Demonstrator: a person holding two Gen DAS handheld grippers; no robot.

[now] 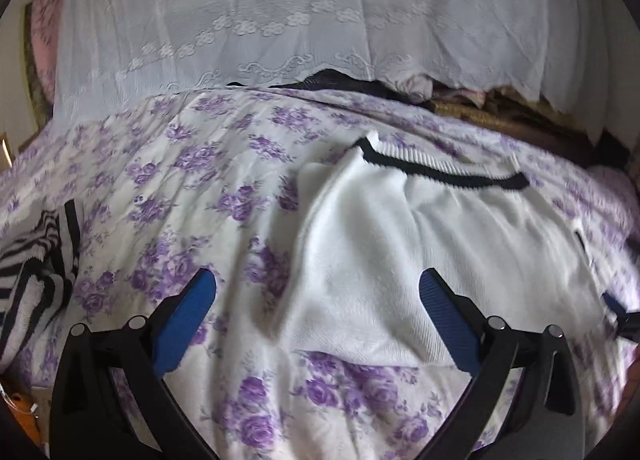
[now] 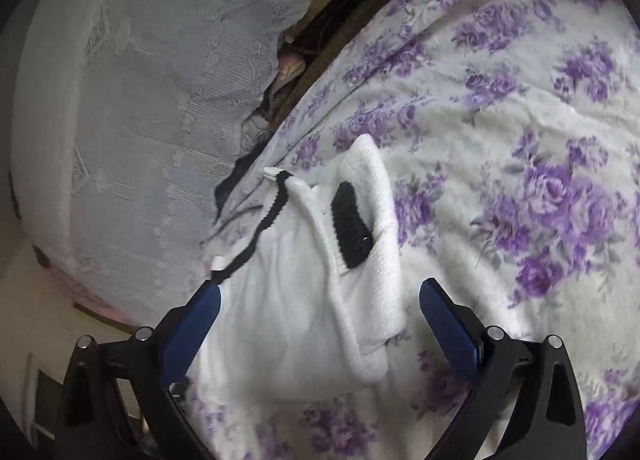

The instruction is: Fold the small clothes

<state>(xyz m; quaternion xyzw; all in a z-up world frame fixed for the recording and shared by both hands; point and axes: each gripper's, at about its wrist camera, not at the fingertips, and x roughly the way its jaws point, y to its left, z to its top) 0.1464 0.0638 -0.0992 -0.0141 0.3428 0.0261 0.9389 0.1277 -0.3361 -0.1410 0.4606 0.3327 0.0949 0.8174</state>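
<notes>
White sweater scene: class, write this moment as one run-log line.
task: fold | sweater: flat on floral sheet | left gripper: open | right gripper: open | striped garment: aside

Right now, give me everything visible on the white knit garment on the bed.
The white knit garment looks soft and ribbed, with a black trim band along its far edge. It lies rumpled on the purple-flowered bedsheet, partly folded: the right wrist view shows a sleeve with a black cuff patch laid over the body. Both grippers, left and right, are open above it and grip nothing; contact cannot be told.
</notes>
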